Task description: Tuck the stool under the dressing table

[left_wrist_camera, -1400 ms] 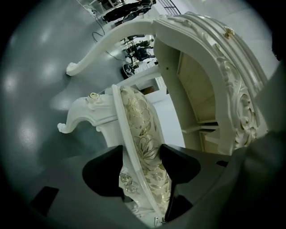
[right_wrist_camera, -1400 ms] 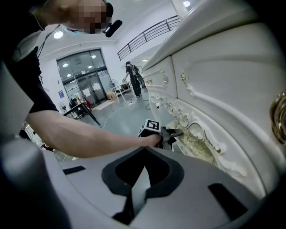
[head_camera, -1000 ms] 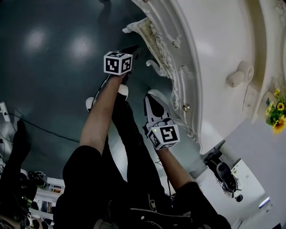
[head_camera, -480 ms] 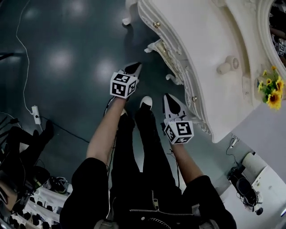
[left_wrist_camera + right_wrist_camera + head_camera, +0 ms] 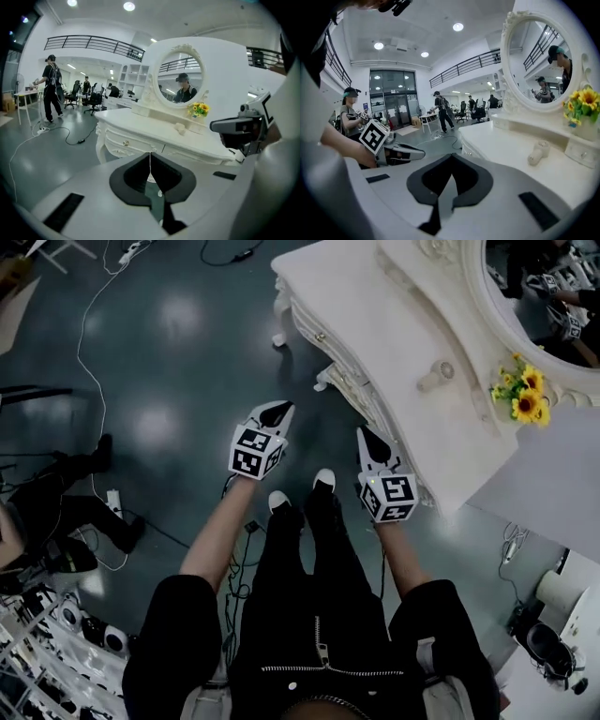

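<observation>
Since a second ago both grippers have lifted clear of the carved apron. The left gripper [image 5: 283, 410] and right gripper [image 5: 364, 432] each have their jaws pressed together, empty. Below is glossy dark floor [image 5: 169, 362] with a trailing cable [image 5: 89, 381]. The white, ornate dressing table [image 5: 375, 324] stands ahead on the right, with sunflowers [image 5: 523, 399] by its mirror [image 5: 539, 296]. The stool cannot be made out.

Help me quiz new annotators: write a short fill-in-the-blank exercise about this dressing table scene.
1. The flowers standing on the dressing table are ___ in colour.
2. The left gripper has its jaws ___.
3. The right gripper, also shut, holds ___.

Missing words: yellow; shut; nothing.
</observation>
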A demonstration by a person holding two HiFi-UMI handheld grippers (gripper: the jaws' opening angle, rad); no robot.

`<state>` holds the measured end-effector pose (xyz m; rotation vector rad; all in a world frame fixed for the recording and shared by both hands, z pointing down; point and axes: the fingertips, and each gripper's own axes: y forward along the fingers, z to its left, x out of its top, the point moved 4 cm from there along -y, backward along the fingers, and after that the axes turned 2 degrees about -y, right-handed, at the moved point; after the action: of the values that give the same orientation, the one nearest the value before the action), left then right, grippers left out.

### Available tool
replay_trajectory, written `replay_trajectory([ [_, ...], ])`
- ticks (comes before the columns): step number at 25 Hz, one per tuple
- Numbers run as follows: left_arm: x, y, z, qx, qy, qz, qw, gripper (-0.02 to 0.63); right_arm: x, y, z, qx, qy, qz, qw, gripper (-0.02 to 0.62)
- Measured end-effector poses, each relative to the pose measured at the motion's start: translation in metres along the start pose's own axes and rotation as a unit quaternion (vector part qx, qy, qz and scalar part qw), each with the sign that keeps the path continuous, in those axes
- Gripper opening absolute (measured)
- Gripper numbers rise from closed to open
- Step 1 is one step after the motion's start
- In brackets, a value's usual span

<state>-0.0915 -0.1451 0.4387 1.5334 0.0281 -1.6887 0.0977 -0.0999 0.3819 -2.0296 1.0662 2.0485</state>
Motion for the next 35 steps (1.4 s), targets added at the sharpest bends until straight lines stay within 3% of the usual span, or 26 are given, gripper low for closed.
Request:
replay_trajectory([
  [10,0.085,-0.089,-0.067,0.013,0.061,-0.061,0.9962,0.023,0.075,-0.084,-0.014,-0.037,-0.024,-0.065,0.997,0.005],
  [15,0.112,-0.125,-0.086,0.011,0.078,-0.091,0.9928,0.023,0.089,-0.115,-0.008,-0.053,-0.03,-0.089,0.994,0.005],
  [35,0.1,-0.156,-0.114,-0.024,0.083,-0.105,0.9907,0.023,0.085,-0.152,0.02,-0.085,-0.036,-0.115,0.989,0.003],
])
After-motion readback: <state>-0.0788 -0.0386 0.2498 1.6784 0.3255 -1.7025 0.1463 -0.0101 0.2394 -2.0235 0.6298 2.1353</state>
